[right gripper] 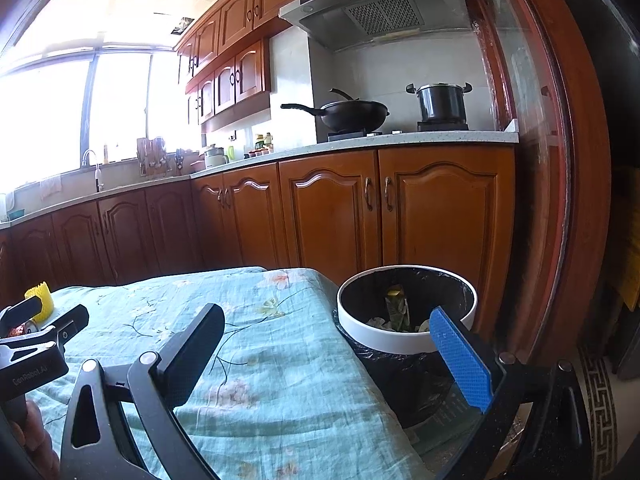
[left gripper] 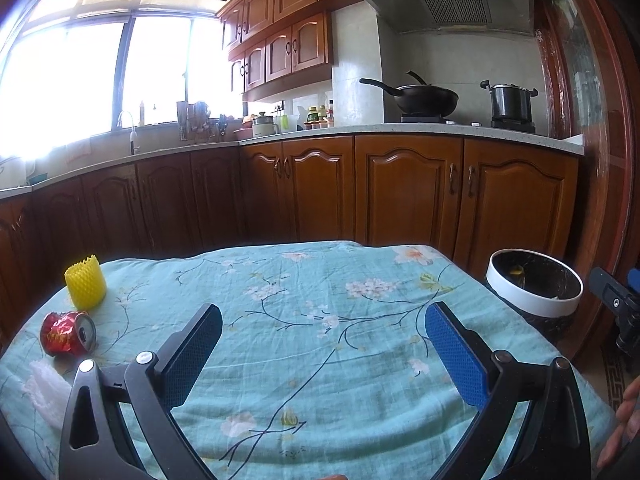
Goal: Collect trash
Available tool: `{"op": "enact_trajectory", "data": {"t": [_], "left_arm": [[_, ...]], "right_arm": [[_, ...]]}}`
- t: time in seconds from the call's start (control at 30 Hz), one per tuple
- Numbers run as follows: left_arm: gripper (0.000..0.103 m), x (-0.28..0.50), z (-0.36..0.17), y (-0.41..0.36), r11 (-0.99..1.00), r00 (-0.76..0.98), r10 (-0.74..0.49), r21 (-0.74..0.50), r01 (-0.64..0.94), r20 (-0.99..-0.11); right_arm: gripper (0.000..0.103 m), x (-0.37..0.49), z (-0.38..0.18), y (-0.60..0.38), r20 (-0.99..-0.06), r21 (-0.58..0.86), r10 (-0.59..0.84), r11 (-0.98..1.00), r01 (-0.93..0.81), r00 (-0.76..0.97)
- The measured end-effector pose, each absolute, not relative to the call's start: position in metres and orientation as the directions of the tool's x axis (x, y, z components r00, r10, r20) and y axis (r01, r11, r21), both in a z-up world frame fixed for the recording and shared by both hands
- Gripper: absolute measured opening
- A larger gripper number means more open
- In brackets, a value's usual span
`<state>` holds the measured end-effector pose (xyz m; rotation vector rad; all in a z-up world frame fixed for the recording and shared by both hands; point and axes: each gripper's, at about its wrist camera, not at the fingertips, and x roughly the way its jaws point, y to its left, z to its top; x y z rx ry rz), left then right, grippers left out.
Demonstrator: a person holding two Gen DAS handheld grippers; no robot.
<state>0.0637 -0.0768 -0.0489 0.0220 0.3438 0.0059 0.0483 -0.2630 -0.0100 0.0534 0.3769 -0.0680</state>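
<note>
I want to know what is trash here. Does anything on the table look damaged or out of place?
Yes. A crushed red drink can lies on its side on the left of the floral blue tablecloth. Behind it stands a yellow foam net sleeve, and crumpled clear plastic lies in front. Both grippers are open and hold nothing.

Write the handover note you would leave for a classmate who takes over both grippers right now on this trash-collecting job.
Left gripper: open, empty, above the floral tablecloth.
Right gripper: open, empty, near the table's right edge, by the trash bin.

Where things are: crushed red can, on its side at the table's left; yellow foam sleeve, upright just behind it; white foam netting at the near left edge. The bin stands on the floor to the table's right.

Done: some scraps already lie in the bin.
Left: can, sleeve and netting still to be binned.
</note>
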Motion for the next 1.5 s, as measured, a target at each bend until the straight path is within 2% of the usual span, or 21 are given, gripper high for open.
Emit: {"op": "enact_trajectory", "data": {"t": [1.5], "left_arm": [[0.102,0.0654,-0.0488,-0.0751,0.999,0.936,-0.021,0.03,0.034,-0.352]], "right_arm": [[0.103,0.0492,-0.0136,-0.2636,-0.384,0.025,-0.064,0.997,0.08,0.921]]}}
